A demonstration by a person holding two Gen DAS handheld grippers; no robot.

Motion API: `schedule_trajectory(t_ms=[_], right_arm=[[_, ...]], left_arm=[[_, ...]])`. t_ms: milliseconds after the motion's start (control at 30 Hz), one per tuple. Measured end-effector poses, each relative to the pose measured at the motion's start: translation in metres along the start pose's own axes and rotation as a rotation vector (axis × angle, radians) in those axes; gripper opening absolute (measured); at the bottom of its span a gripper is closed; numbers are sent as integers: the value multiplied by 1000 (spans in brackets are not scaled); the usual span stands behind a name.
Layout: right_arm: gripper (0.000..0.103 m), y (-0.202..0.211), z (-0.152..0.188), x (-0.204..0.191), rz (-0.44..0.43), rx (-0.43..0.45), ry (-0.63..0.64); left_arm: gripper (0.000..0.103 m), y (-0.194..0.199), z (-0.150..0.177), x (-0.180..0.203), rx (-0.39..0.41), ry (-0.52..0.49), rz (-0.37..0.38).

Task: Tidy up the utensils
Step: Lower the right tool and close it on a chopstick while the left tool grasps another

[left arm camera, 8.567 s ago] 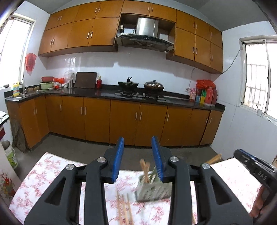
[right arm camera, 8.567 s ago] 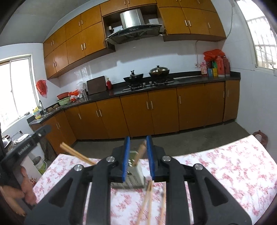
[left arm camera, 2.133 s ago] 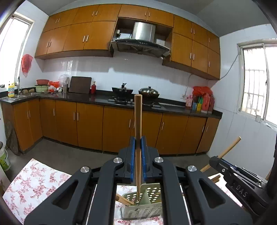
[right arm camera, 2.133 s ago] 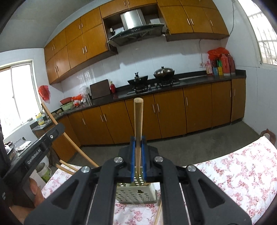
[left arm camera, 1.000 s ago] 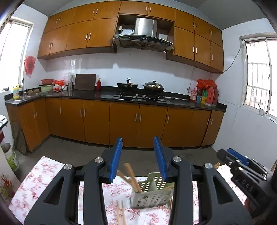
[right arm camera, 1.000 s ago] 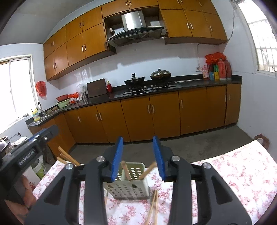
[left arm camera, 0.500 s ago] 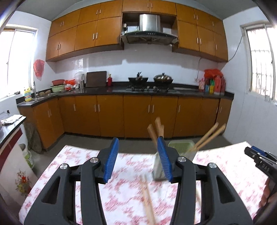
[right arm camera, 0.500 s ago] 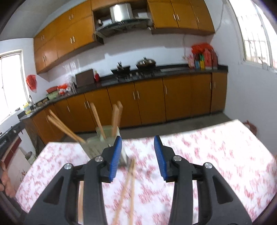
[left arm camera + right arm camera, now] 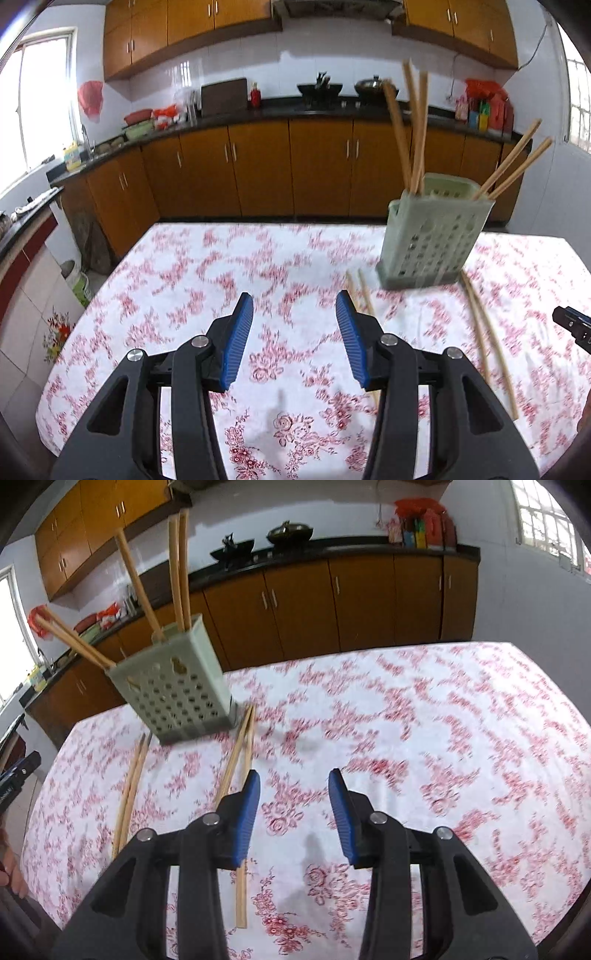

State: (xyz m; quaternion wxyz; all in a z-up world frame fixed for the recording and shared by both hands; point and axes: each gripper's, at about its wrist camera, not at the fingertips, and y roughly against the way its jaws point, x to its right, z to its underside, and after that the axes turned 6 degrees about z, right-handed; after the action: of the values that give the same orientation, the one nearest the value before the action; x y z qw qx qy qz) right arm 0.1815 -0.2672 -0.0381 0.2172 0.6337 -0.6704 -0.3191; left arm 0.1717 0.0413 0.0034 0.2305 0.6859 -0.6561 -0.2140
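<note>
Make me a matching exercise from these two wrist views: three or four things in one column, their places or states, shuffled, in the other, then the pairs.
1. pale green perforated plastic utensil holder
2. wooden chopsticks in the holder
3. loose wooden chopsticks
4. left gripper

A. lying flat on the floral tablecloth
B. open and empty
C. standing on the tablecloth
D. sticking up, leaning

Pairs: 1-C, 2-D, 3-A, 4-B

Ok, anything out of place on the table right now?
Yes. Chopsticks lie loose on the floral tablecloth beside the green holder instead of in it: one pair to its left in the right wrist view, another pair running from its base under the right gripper. Nothing looks spilled or broken.
</note>
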Motion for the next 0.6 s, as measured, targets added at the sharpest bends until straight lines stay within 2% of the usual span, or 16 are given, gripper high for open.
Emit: schedule_trajectory(t_ms=[100, 233, 367, 600], right_arm=[[36, -11, 3, -9, -11, -29, 15], [27, -24, 9, -20, -27, -66, 42], [22, -35, 14, -30, -35, -96, 70], [22, -50, 21, -48, -50, -147, 123]], left_arm=[[48, -10, 7, -5, -28, 1, 2], [48, -17, 12, -6, -54, 6, 6], [48, -23, 18, -7, -75, 6, 11], [48, -31, 26, -6, -108, 28, 55]])
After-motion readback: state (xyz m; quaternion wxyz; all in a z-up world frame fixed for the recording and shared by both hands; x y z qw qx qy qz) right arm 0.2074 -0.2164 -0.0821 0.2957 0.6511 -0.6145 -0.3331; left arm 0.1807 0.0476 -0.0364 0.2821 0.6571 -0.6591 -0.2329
